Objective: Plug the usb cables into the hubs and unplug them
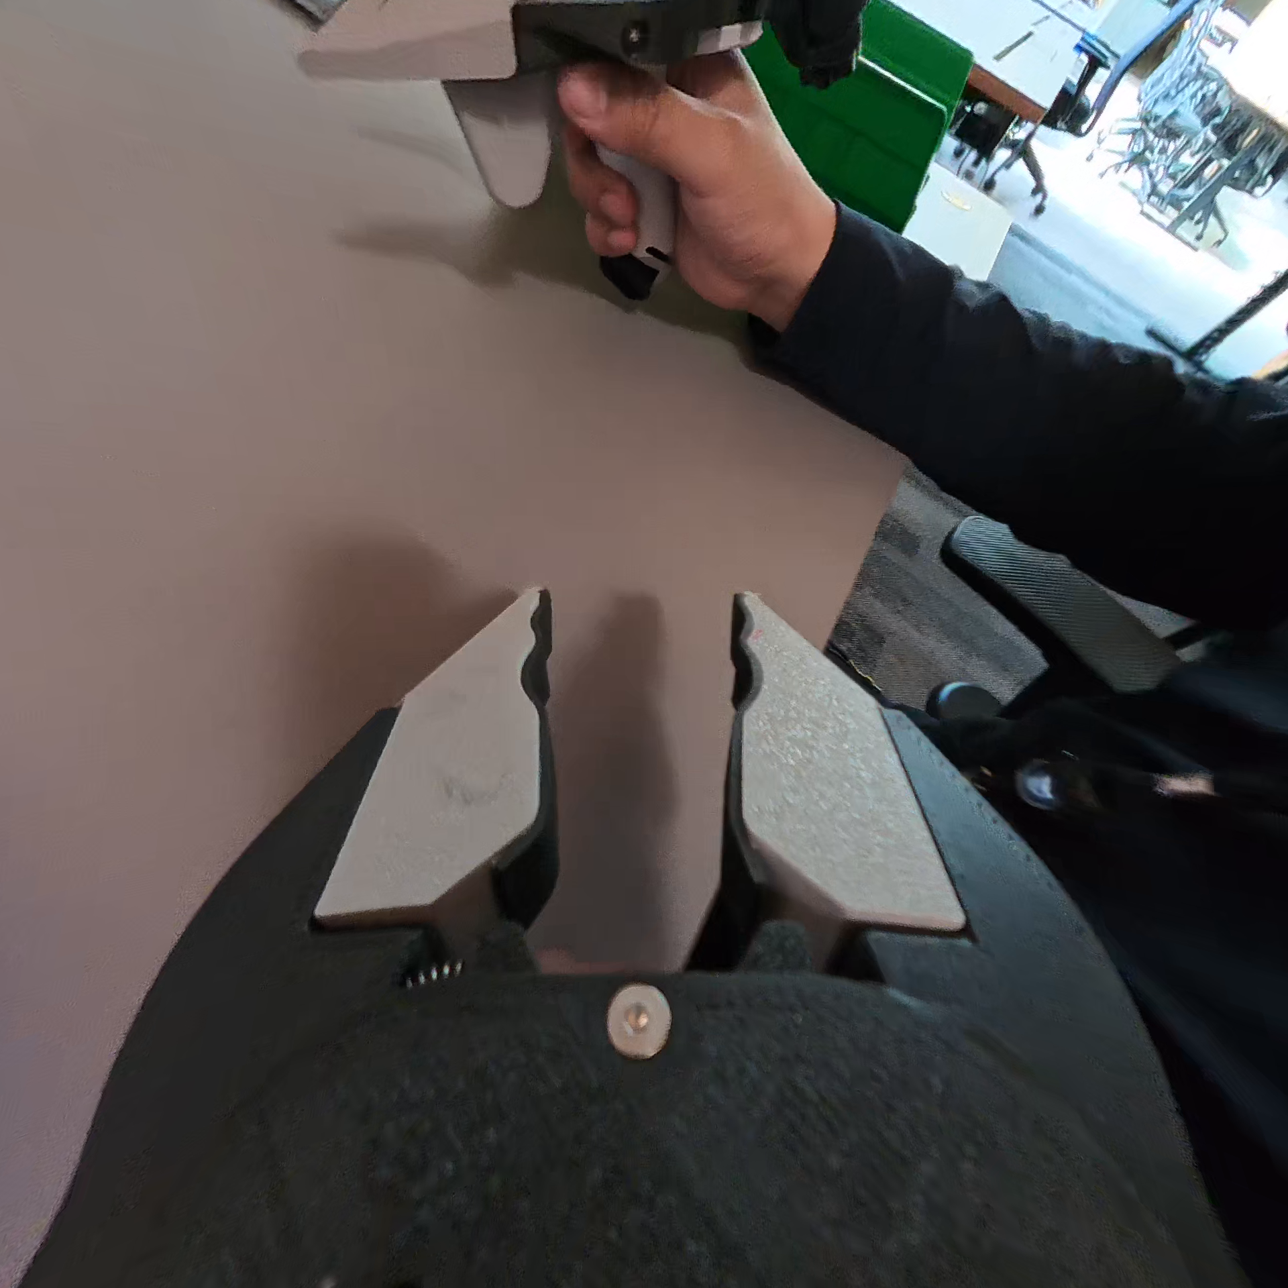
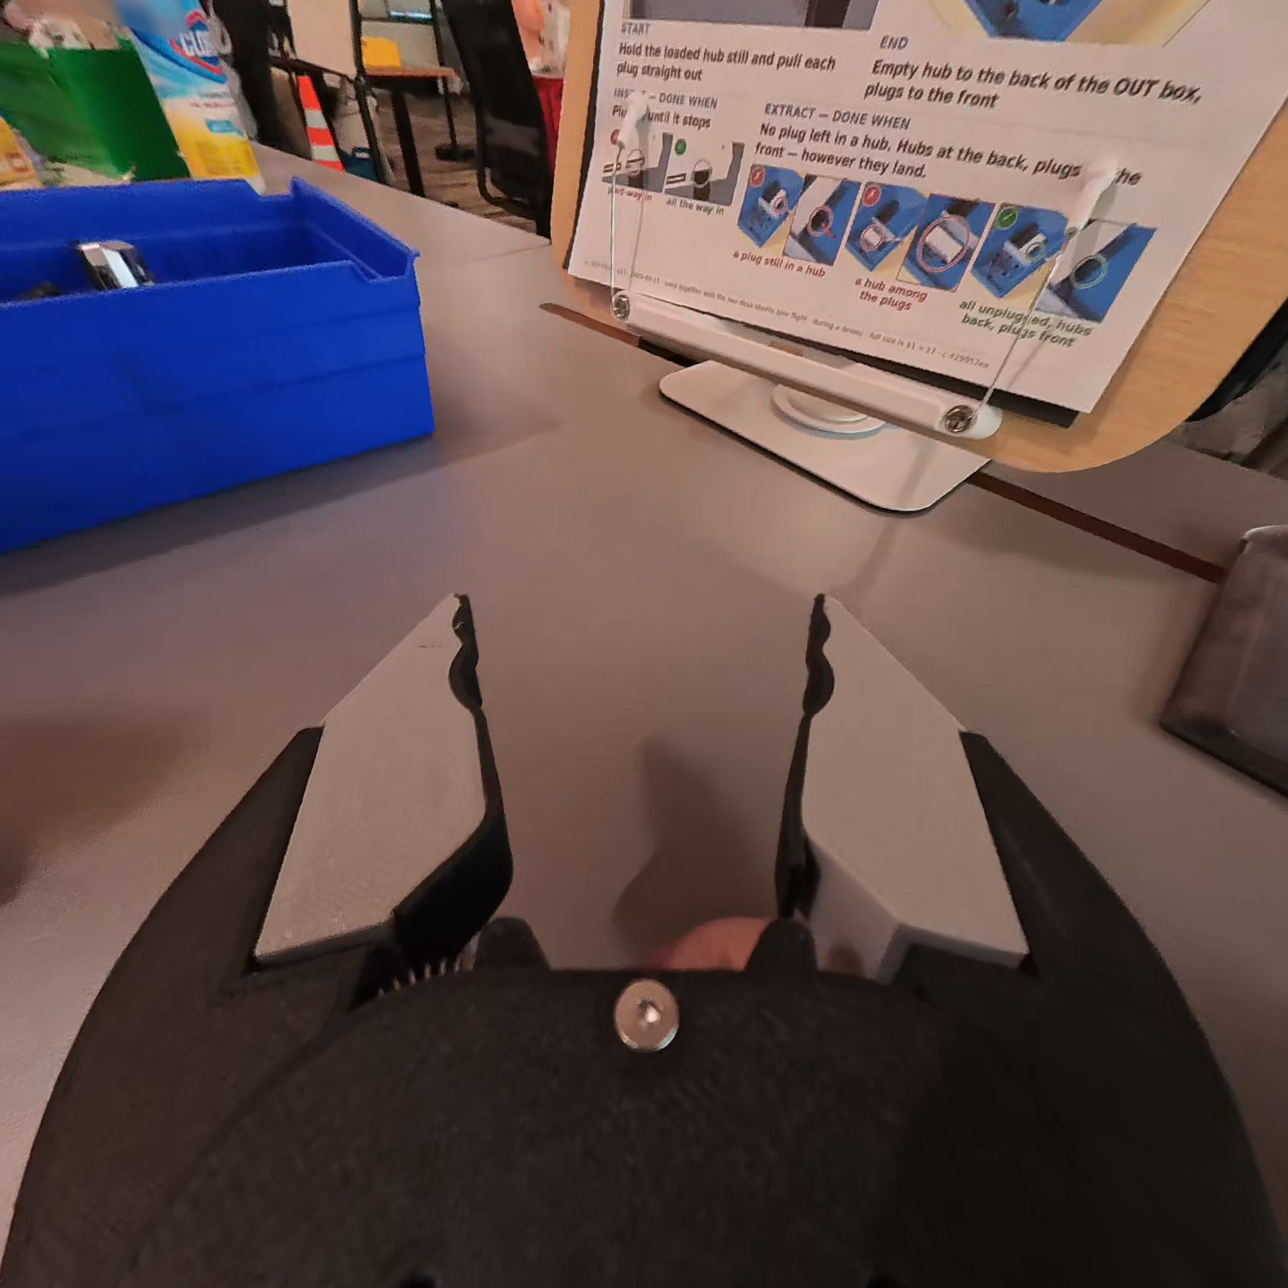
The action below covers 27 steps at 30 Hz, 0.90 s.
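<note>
My left gripper [image 1: 638,601] is open and empty, low over the bare grey table [image 1: 244,418] near its right edge. The other gripper [image 1: 502,104] shows at the top of the left wrist view, held by a hand [image 1: 697,195] in a black sleeve. My right gripper [image 2: 638,605] is open and empty above the grey table [image 2: 627,530]. A blue bin [image 2: 202,348] stands to its far left with a shiny metal piece [image 2: 115,265] inside. A printed sheet on a wooden board with a white stand [image 2: 836,425] stands ahead to the right.
A dark grey box [image 2: 1240,669] sits at the right edge of the right wrist view. Green bags and a wipes canister [image 2: 195,90] stand behind the bin. In the left wrist view a chair armrest [image 1: 1059,599], a green seat [image 1: 857,118] and office chairs lie beyond the table edge. The green seat [image 1: 857,118] is closer to my right gripper, around 25 cm from its tips; the left tips are 30 cm off.
</note>
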Available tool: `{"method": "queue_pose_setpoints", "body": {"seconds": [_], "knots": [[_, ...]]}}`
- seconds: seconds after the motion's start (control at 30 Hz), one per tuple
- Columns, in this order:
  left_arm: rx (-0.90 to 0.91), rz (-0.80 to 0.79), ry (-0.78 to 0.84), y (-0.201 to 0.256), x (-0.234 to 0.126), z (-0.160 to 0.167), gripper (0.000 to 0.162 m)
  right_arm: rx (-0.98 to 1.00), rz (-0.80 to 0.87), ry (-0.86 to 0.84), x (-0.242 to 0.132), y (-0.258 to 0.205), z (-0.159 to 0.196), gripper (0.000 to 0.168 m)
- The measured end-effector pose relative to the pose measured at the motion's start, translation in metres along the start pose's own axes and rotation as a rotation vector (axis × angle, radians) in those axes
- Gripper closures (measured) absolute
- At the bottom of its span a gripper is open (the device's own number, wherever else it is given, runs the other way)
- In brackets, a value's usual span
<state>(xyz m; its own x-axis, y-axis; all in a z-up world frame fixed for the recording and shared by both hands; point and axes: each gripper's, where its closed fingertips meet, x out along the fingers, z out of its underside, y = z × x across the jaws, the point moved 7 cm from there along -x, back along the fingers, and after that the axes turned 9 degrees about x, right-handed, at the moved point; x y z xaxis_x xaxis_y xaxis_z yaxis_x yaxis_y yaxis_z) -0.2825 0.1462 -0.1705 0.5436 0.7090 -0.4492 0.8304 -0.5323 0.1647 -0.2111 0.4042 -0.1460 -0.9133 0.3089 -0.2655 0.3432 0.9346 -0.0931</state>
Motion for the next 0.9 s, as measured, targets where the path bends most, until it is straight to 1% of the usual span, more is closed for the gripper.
{"method": "queue_pose_setpoints", "body": {"seconds": [0.1,0.23,0.3,0.37,0.43,0.5,0.57,0.63,0.67,0.73,0.77,0.83,0.9], "knots": [[-0.029,-0.052,0.001,-0.002,-0.039,0.000,0.109,0.012,-0.005,-0.014,0.001,0.001,0.002,0.076],[-0.039,-0.159,0.080,-0.020,-0.108,-0.022,0.107,0.010,0.003,-0.025,0.001,0.005,0.005,0.077],[-0.003,-0.208,0.087,-0.032,-0.141,-0.030,0.107,0.027,0.004,-0.043,0.003,0.007,0.007,0.076],[0.047,-0.296,0.088,-0.047,-0.167,-0.030,0.108,0.068,-0.019,-0.063,0.005,0.007,0.010,0.076],[0.050,-0.393,0.081,-0.067,-0.186,-0.026,0.107,0.106,-0.051,-0.085,0.007,0.004,0.014,0.075],[0.029,-0.424,0.092,-0.085,-0.197,-0.026,0.107,0.109,-0.070,-0.099,0.009,-0.001,0.015,0.076],[0.057,-0.436,0.082,-0.106,-0.203,-0.034,0.107,0.085,-0.063,-0.092,0.008,-0.004,0.015,0.077],[0.136,-0.462,0.050,-0.134,-0.207,-0.049,0.109,0.057,-0.060,-0.088,0.008,-0.008,0.014,0.078],[0.179,-0.456,0.013,-0.151,-0.207,-0.056,0.111,0.045,-0.061,-0.090,0.008,-0.010,0.015,0.078],[0.298,-0.358,-0.130,-0.184,-0.203,-0.069,0.122,0.016,-0.059,-0.082,0.008,-0.013,0.014,0.080],[0.364,-0.290,-0.212,-0.200,-0.199,-0.075,0.124,0.003,-0.059,-0.086,0.008,-0.013,0.015,0.080],[0.497,-0.134,-0.359,-0.225,-0.190,-0.082,0.121,0.001,-0.061,-0.095,0.008,-0.013,0.016,0.080],[0.571,-0.010,-0.470,-0.243,-0.175,-0.086,0.122,0.014,-0.066,-0.095,0.008,-0.012,0.016,0.080]]}}
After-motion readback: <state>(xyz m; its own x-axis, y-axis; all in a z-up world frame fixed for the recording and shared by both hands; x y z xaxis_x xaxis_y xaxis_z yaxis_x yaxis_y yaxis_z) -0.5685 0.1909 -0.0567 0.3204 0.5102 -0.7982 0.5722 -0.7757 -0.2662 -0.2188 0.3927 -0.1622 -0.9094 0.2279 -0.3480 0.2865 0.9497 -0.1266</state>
